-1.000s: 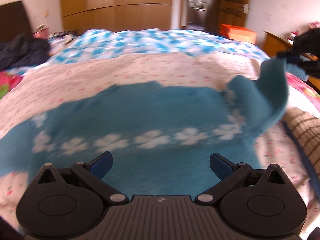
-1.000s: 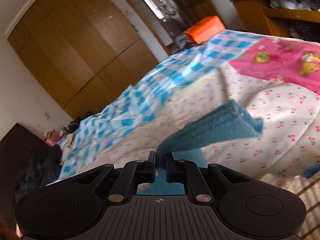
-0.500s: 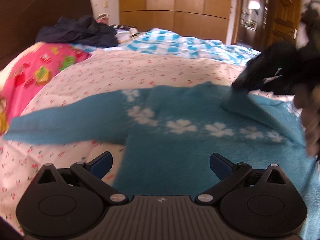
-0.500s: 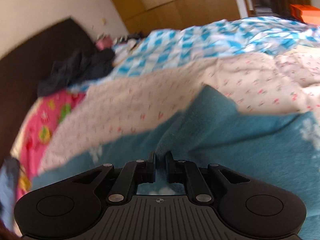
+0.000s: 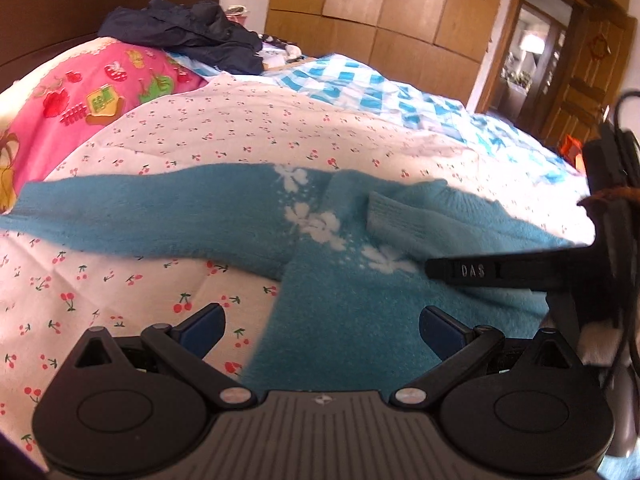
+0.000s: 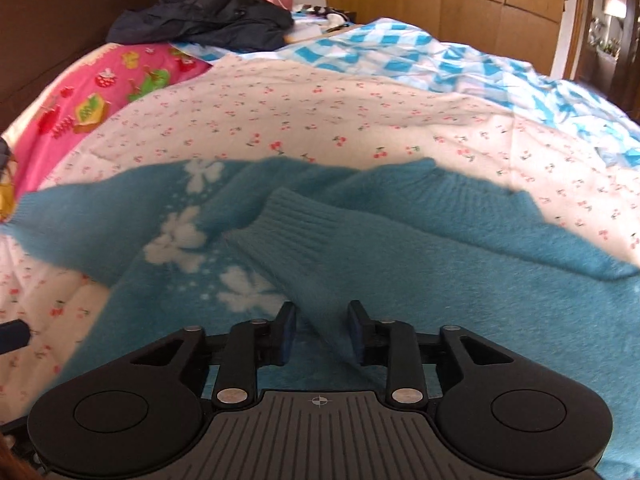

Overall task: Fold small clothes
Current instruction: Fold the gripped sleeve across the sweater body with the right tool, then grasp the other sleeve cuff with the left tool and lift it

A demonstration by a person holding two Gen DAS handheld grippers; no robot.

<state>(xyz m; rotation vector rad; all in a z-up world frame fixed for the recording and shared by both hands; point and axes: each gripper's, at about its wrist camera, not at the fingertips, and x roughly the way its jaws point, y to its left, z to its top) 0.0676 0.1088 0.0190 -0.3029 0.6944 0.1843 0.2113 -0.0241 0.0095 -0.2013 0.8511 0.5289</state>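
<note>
A blue fuzzy sweater (image 5: 348, 292) (image 6: 480, 300) with white flowers lies flat on the cherry-print quilt (image 5: 280, 132). One sleeve (image 5: 140, 208) stretches out to the left. The other sleeve (image 6: 304, 240) (image 5: 404, 216) is folded over the sweater's body, its ribbed cuff near the flowers. My right gripper (image 6: 322, 320) sits low over that folded sleeve with its jaws opening; the sleeve runs between them and a gap shows beside the left pad. One of its fingers (image 5: 500, 272) reaches in from the right in the left wrist view. My left gripper (image 5: 320, 320) is open over the sweater's side edge, holding nothing.
A pink cartoon-print cover (image 5: 80, 92) lies at the left by the dark headboard. A heap of dark clothes (image 5: 188, 32) sits at the back. A blue-and-white checked quilt (image 5: 360, 80) covers the far side of the bed. Behind it are wooden wardrobes and a doorway (image 5: 536, 52).
My right gripper has brought the sleeve down from the raised right side and laid it across the sweater's body, then its jaws have parted. The left gripper swung leftward and stayed open.
</note>
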